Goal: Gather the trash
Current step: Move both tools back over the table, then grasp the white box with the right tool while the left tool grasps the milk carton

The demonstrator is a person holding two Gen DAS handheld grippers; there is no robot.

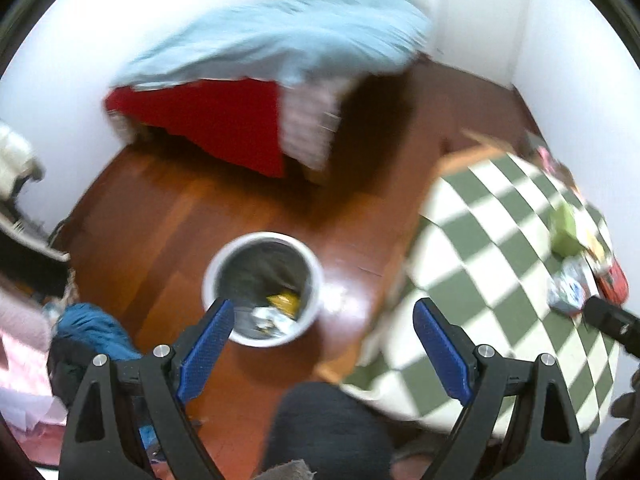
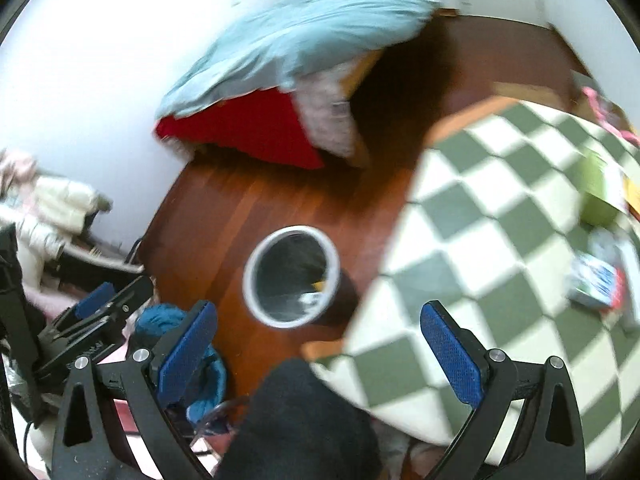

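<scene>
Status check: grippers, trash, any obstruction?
Left gripper open, empty. Right gripper open, empty. Bin on floor, wrappers inside; more trash on checkered table. Nothing blocking.

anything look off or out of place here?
Yes: trash sits loose on the checkered table. A crumpled blue-white wrapper and a green carton lie near its far edge, not in the white bin, which already holds scraps. Nothing looks spilled on the floor.
</scene>
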